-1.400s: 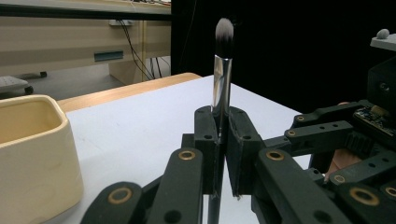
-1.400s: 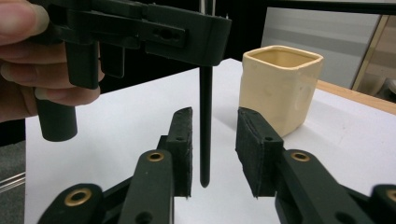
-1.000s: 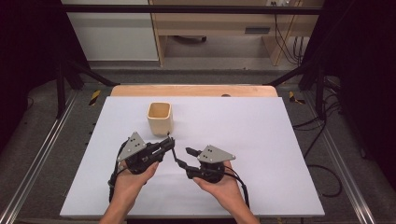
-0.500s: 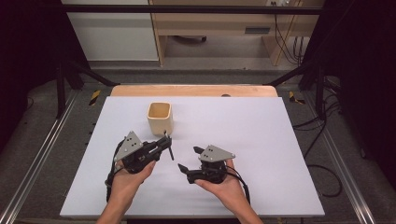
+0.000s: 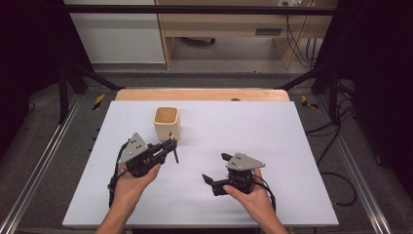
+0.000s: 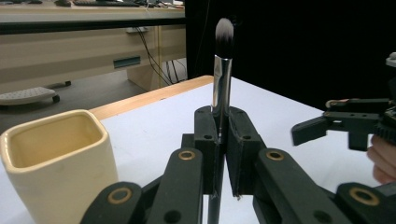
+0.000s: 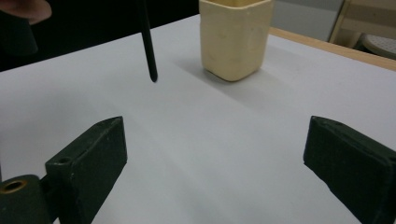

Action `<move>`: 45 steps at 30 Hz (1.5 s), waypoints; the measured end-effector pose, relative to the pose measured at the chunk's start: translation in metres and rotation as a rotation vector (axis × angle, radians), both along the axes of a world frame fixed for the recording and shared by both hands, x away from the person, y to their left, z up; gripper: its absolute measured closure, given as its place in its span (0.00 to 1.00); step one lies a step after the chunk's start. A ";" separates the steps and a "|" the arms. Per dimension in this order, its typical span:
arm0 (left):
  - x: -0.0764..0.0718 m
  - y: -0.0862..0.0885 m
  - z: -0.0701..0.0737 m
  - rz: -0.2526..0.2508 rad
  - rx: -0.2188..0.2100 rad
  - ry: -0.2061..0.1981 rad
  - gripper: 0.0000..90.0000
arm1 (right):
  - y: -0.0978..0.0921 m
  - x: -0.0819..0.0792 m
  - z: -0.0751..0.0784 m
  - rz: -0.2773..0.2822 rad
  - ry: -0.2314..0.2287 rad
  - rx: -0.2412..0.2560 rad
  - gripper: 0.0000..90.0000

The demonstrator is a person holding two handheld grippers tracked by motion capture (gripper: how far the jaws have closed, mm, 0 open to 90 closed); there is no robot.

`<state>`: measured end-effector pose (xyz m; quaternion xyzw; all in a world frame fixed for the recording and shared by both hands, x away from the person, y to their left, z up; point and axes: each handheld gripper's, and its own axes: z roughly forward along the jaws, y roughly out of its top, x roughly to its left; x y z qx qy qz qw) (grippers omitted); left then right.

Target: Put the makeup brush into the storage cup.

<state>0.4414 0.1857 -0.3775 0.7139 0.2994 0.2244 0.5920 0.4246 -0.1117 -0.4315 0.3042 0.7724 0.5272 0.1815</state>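
Hands come in from the near edge of the table, each w/ a gripper. Right gripper sits nearest, low over the white top, jaws spread wide apart, nothing btwn them. Left gripper is a bit farther in and to the left, jaws pressed together on a makeup brush, clamped around the metal collar. Brush stands about upright, bristles up, black handle hanging down below the jaws w/ its tip off the table. The two grippers are well apart. Farther on, just beside the left gripper's jaws, a cream cup stands upright on the table, open top, looks empty inside. Brush is near the cup, not in it. Beyond that, the table's wooden far edge.
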 end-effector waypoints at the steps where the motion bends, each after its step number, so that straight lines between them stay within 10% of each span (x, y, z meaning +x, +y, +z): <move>1: 0.002 0.001 0.001 0.003 0.008 -0.002 0.93 | -0.005 0.000 0.000 -0.010 0.000 -0.006 0.06; 16: 0.027 0.016 0.029 0.071 0.045 -0.015 0.93 | -0.056 0.002 -0.006 -0.157 -0.066 -0.060 0.06; 45: 0.077 0.043 0.072 0.209 -0.026 -0.069 0.93 | -0.058 0.000 -0.011 -0.191 -0.163 -0.032 0.06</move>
